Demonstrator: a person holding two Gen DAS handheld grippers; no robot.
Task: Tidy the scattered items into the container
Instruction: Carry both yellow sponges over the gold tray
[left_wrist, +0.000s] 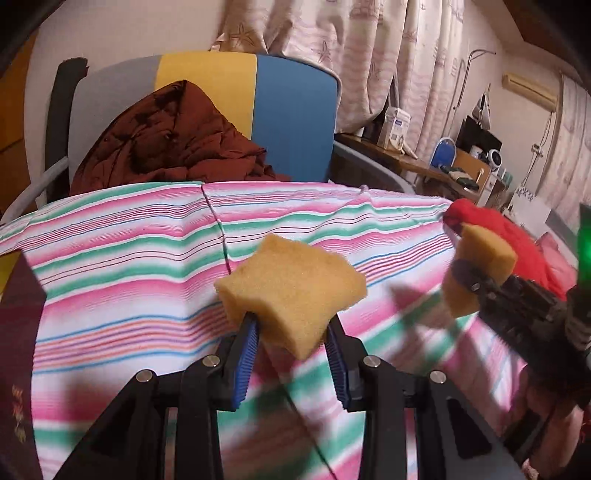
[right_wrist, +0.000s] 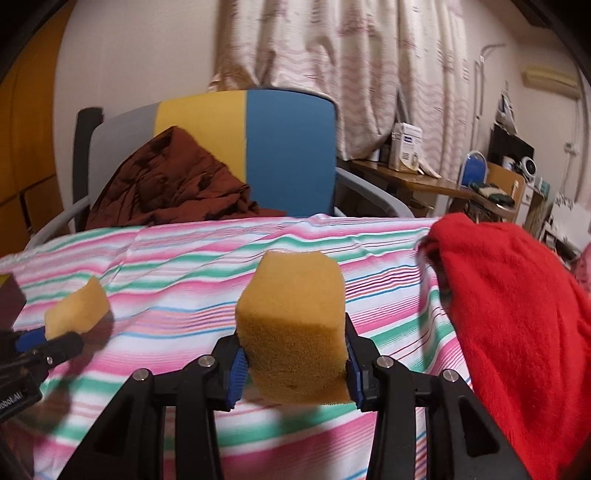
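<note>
1. Far left there's a dark maroon box (left_wrist: 16, 332) at the edge of your striped cloth (left_wrist: 129, 236)
2. Your left gripper (left_wrist: 291, 339) is clamped on a yellow sponge (left_wrist: 291, 291), held up over the cloth
3. Your right gripper (right_wrist: 293, 358) is squeezing a second sponge (right_wrist: 291, 317) the same way, also off the cloth
4. Red towel (right_wrist: 517, 314) is bunched at the right edge
5. Behind it all, a brown jacket (left_wrist: 166, 140) sits on the chair (left_wrist: 295, 110)
</note>
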